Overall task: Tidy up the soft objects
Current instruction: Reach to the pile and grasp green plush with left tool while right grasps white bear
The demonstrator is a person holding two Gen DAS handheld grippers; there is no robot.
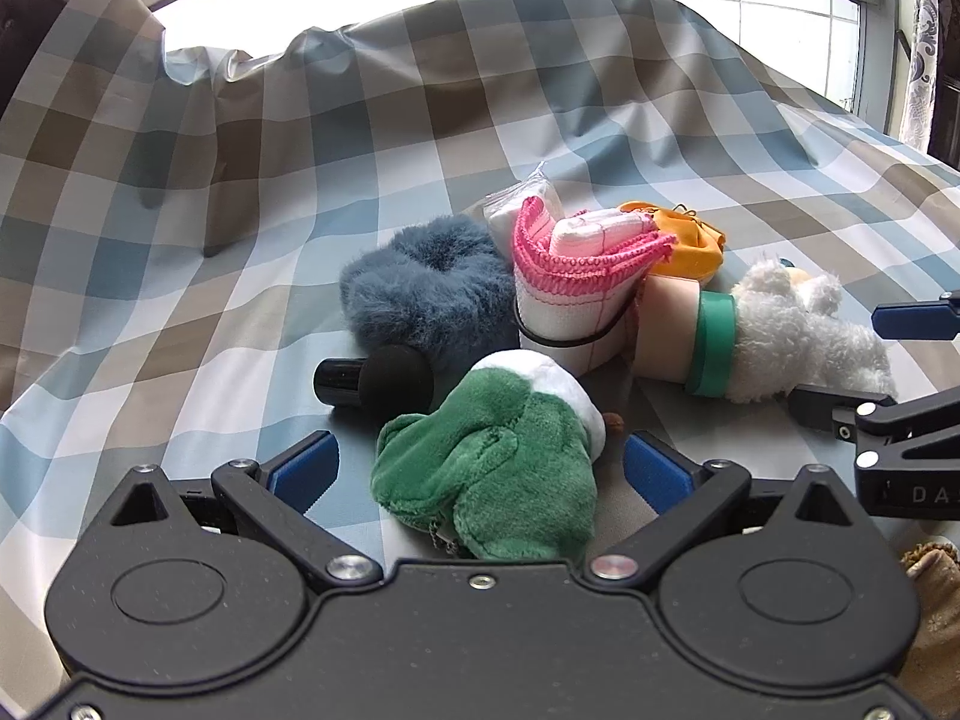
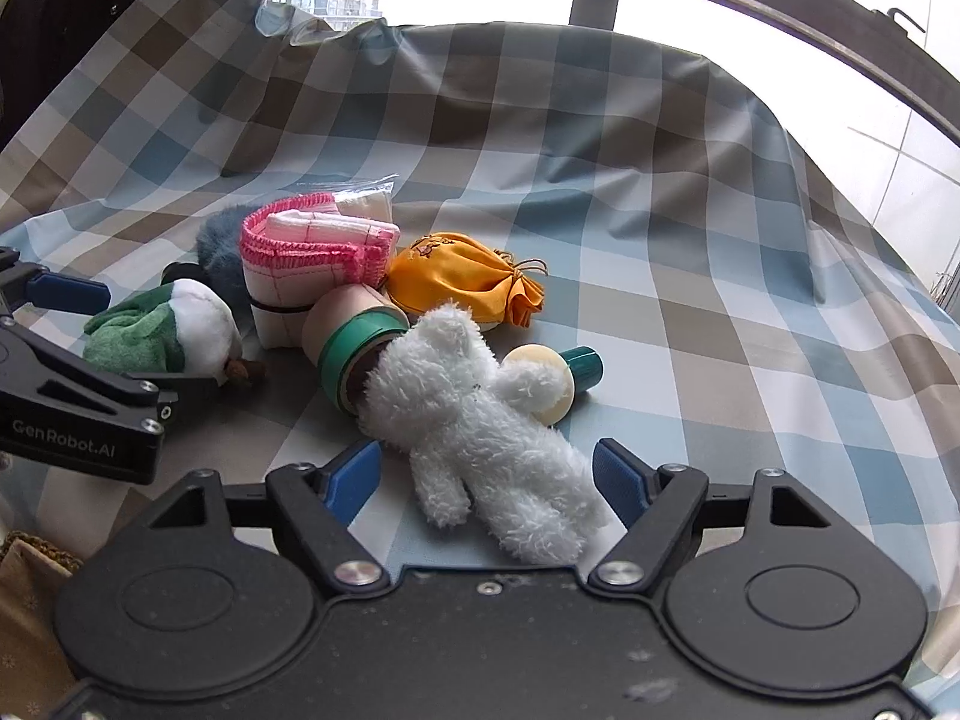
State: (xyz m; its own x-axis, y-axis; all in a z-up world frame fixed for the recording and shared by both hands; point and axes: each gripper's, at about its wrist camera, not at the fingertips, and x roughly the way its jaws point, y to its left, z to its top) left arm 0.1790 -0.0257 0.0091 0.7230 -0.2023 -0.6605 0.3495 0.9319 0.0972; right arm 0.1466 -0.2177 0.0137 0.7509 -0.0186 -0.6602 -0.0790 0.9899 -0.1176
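The cloth (image 1: 240,240) is showing blue, brown and white squares; the teddy (image 2: 474,420) is looking white.

left tool (image 2: 66,300): "GenRobot.AI" | right tool (image 1: 864,360): "DA", cut off

Left black two-finger gripper with blue pads (image 1: 480,468): jaws spread wide, low over the surface, nothing pinched between the fingertips. Right black two-finger gripper with blue pads (image 2: 487,477): also spread wide, held low, pads clear on both sides. Each tool shows in the other's view, the left one off the right's left flank, fingers pointing roughly the same way.
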